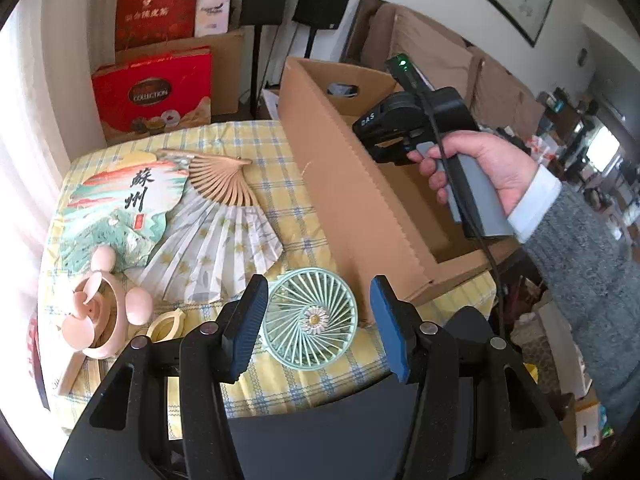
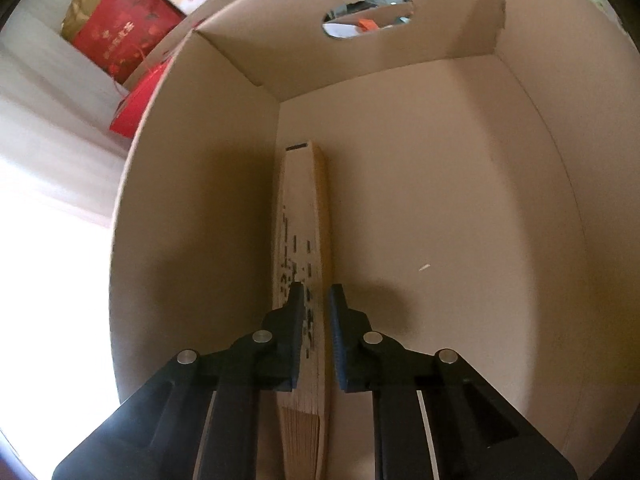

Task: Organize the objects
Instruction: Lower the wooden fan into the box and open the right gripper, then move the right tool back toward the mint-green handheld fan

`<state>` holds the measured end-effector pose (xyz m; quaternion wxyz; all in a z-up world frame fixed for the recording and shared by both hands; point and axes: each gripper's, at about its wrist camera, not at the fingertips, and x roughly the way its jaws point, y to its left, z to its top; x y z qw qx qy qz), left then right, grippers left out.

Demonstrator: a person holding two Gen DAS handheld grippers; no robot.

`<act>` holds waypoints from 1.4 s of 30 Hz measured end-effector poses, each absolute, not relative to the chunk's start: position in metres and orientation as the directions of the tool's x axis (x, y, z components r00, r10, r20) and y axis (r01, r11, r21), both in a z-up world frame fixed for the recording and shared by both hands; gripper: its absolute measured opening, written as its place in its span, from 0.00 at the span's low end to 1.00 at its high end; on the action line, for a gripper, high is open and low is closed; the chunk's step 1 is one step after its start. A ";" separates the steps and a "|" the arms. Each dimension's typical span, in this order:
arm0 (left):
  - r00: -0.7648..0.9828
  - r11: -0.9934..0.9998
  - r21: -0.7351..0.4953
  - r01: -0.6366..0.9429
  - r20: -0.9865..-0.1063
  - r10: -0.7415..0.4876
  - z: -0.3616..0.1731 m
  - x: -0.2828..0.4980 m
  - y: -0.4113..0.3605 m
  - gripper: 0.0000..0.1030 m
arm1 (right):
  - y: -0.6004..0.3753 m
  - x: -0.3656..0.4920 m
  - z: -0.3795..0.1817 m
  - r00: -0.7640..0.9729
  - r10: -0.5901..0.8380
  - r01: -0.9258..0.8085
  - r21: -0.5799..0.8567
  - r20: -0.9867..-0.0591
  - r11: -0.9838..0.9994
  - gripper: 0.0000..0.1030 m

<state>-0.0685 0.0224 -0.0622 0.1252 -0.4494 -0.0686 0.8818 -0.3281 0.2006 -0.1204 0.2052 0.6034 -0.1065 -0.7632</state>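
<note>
My left gripper (image 1: 318, 304) is open and empty above a mint-green handheld fan (image 1: 310, 322) with a daisy at its hub, lying on the checked tablecloth. Behind it lie a white folding fan (image 1: 224, 240), a painted fan with Chinese characters (image 1: 120, 204) and a pink mini fan (image 1: 100, 320). A cardboard box (image 1: 352, 200) stands to the right. My right gripper (image 2: 316, 292) is inside that box (image 2: 460, 160), jaws narrowly apart around a closed wooden folding fan (image 2: 300, 208) lying along the box's left wall; whether the pads still press it is unclear.
Red gift boxes (image 1: 154, 92) and bags stand behind the table by the wall. A cream ring-shaped item (image 1: 166, 326) lies beside the pink fan. Two black speakers (image 1: 296, 0) stand at the back. The box has an oval handle hole (image 2: 366, 16).
</note>
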 end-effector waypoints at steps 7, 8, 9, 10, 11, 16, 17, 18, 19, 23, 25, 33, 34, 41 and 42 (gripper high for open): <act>-0.566 -0.962 -0.229 -0.147 -0.778 0.272 -0.064 -0.067 0.016 0.49 | 0.185 -0.332 -0.130 -0.133 -0.450 0.218 0.416 -0.883 -0.883 0.11; -0.567 -0.965 -0.223 -0.140 -0.781 0.262 -0.065 -0.067 0.014 0.49 | 0.184 -0.333 -0.129 -0.132 -0.444 0.224 0.409 -0.886 -0.884 0.12; -0.567 -0.967 -0.217 -0.133 -0.784 0.254 -0.066 -0.068 0.011 0.50 | 0.184 -0.333 -0.128 -0.130 -0.445 0.226 0.410 -0.886 -0.883 0.12; -0.565 -0.970 -0.209 -0.124 -0.789 0.242 -0.066 -0.068 0.009 0.53 | 0.185 -0.333 -0.126 -0.130 -0.443 0.229 0.408 -0.887 -0.884 0.12; -0.561 -0.973 -0.199 -0.116 -0.795 0.230 -0.068 -0.068 0.006 0.62 | 0.185 -0.333 -0.121 -0.142 -0.429 0.239 0.389 -0.892 -0.889 0.12; -0.541 -0.980 -0.188 -0.069 -0.818 0.195 -0.080 -0.072 -0.008 0.72 | 0.190 -0.318 -0.083 -0.229 -0.385 0.326 0.303 -0.894 -0.895 0.23; -0.532 -0.978 -0.201 -0.058 -0.823 0.201 -0.084 -0.073 -0.011 0.72 | 0.192 -0.313 -0.073 -0.250 -0.384 0.343 0.290 -0.889 -0.894 0.27; -0.526 -0.976 -0.210 -0.051 -0.825 0.206 -0.087 -0.073 -0.013 0.72 | 0.192 -0.307 -0.062 -0.271 -0.388 0.361 0.281 -0.881 -0.889 0.35; -0.519 -0.975 -0.219 -0.046 -0.829 0.211 -0.090 -0.074 -0.014 0.72 | 0.194 -0.302 -0.055 -0.285 -0.391 0.372 0.275 -0.875 -0.887 0.38; -0.498 -0.975 -0.222 -0.034 -0.841 0.209 -0.099 -0.073 -0.018 0.72 | 0.192 -0.276 -0.022 -0.348 -0.413 0.436 0.245 -0.841 -0.866 0.47; -0.500 -0.976 -0.216 -0.032 -0.842 0.203 -0.100 -0.071 -0.020 0.72 | 0.183 -0.263 -0.010 -0.369 -0.428 0.470 0.232 -0.825 -0.852 0.55; -0.518 -0.982 -0.188 0.013 -0.841 0.154 -0.094 -0.054 -0.047 0.72 | 0.175 -0.195 0.019 -0.392 -0.485 0.593 0.189 -0.782 -0.783 0.67; -0.523 -0.983 -0.183 0.022 -0.840 0.145 -0.092 -0.051 -0.052 0.72 | 0.171 -0.190 0.020 -0.391 -0.486 0.605 0.179 -0.782 -0.776 0.67; -0.551 -0.980 -0.180 0.088 -0.828 0.103 -0.080 -0.034 -0.087 0.72 | 0.132 -0.159 0.015 -0.355 -0.473 0.697 0.109 -0.806 -0.709 0.72; -0.555 -0.979 -0.181 0.095 -0.826 0.099 -0.079 -0.032 -0.091 0.72 | 0.126 -0.155 0.012 -0.354 -0.460 0.708 0.089 -0.815 -0.701 0.72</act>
